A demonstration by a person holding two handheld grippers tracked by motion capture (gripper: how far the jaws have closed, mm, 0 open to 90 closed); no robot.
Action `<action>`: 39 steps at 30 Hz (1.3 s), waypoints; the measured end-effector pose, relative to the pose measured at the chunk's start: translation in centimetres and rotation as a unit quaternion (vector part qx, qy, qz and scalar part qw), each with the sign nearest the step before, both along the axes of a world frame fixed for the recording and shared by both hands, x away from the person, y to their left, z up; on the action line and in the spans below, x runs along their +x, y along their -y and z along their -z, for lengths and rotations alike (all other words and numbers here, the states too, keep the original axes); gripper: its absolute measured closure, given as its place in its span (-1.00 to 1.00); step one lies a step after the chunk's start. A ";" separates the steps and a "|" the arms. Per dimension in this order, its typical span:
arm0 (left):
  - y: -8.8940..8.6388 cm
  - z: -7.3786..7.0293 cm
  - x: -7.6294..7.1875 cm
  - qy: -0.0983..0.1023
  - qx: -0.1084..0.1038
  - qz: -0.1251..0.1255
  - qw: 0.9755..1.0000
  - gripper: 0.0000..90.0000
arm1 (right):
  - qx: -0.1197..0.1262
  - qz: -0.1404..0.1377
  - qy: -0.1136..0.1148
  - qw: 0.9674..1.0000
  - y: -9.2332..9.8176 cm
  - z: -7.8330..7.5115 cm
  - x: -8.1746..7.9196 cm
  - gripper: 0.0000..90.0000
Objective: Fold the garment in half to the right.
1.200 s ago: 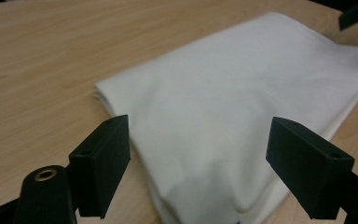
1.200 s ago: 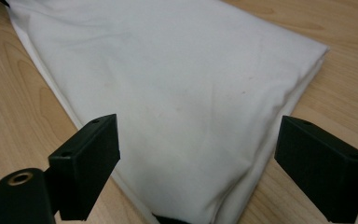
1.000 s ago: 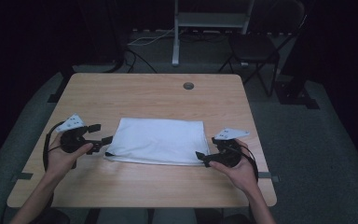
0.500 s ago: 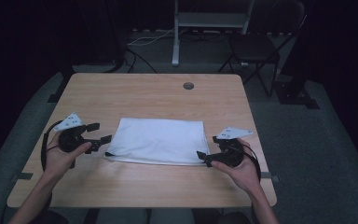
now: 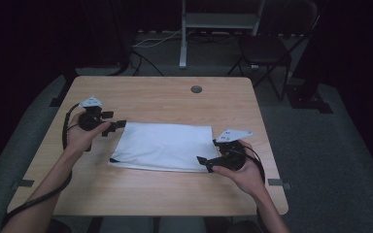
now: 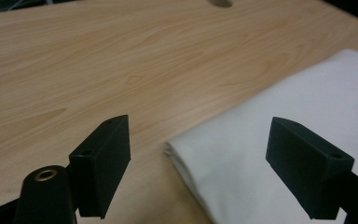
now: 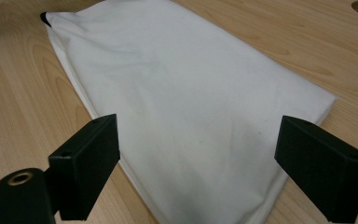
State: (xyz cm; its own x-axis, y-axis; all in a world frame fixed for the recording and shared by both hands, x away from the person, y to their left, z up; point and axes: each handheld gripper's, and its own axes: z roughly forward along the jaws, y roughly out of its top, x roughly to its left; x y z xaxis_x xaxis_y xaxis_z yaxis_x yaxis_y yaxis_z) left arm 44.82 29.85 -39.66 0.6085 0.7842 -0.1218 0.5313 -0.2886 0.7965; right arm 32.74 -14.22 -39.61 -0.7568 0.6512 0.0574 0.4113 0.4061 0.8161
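A folded white cloth [image 5: 165, 145] lies flat in the middle of the wooden table [image 5: 165, 194]. My left gripper [image 5: 115, 120] stands open just off the cloth's far left corner, held by a hand. In the left gripper view its jaws [image 6: 198, 163] are spread wide, and the cloth's corner [image 6: 279, 140] lies on the table between and beyond them. My right gripper [image 5: 208, 151] is open at the cloth's near right corner. In the right gripper view the gripper [image 7: 196, 158] has its jaws wide apart over the cloth [image 7: 191, 93], which stretches away from them.
A round cable hole [image 5: 196, 89] sits near the table's far edge. Behind the table stand a dark folding chair [image 5: 267, 48] and a metal stand [image 5: 213, 19] with cables on the floor. Bare wood surrounds the cloth on all sides.
My left gripper has moved away from the person along the cloth's left edge, from its near corner to its far corner. The right gripper has barely shifted.
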 end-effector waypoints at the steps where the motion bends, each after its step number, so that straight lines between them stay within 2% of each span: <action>1: 0.1 0.2 0.5 -0.005 0.007 -0.002 1.000 -0.53 | -0.001 0.000 -0.001 1.000 -0.1 -0.1 0.0 -0.71; 4: 0.5 1.0 2.0 -0.029 0.024 -0.005 0.999 -0.52 | -0.004 -0.002 0.000 1.000 -0.2 -0.2 0.2 -0.71; 7: 1.0 1.7 2.8 -0.042 0.021 -0.006 0.999 -0.51 | -0.002 -0.003 -0.001 1.000 -0.5 -0.2 0.4 -0.71; 9: 1.4 2.0 3.1 -0.046 0.019 0.003 0.999 -0.31 | -0.006 -0.008 -0.003 1.000 -0.8 -0.2 0.5 -0.71; 12: 2.0 2.5 3.4 -0.057 0.029 0.009 0.998 -0.31 | -0.010 -0.016 -0.004 1.000 -1.3 -0.2 0.7 -0.71; 19: 2.4 3.0 3.4 -0.072 0.035 0.024 0.997 0.06 | -0.014 -0.023 -0.002 1.000 -1.9 -0.7 1.1 -0.71; 22: 2.7 3.2 3.2 -0.065 0.045 0.032 0.996 0.18 | -0.016 -0.028 -0.001 0.999 -2.3 -0.8 1.3 -0.71; 24: 2.9 3.2 3.1 -0.063 0.045 0.037 0.996 0.28 | -0.020 -0.032 -0.003 0.999 -2.7 -0.8 1.4 -0.71; 27: 3.0 3.5 2.7 -0.060 0.031 0.045 0.997 0.52 | -0.026 -0.043 -0.004 0.999 -3.7 -0.6 1.6 -0.71; 30: 3.0 3.8 2.4 -0.055 0.015 0.040 0.998 0.71 | -0.033 -0.056 -0.005 0.998 -5.1 -0.5 1.9 -0.70; 36: 3.3 3.5 1.8 -0.048 0.027 0.038 0.998 0.81 | -0.053 -0.092 -0.003 0.994 -8.9 -0.7 2.4 -0.67; 39: 3.1 3.2 1.4 -0.046 0.018 0.038 0.998 0.81 | -0.061 -0.113 0.002 0.992 -11.2 -1.0 2.6 -0.66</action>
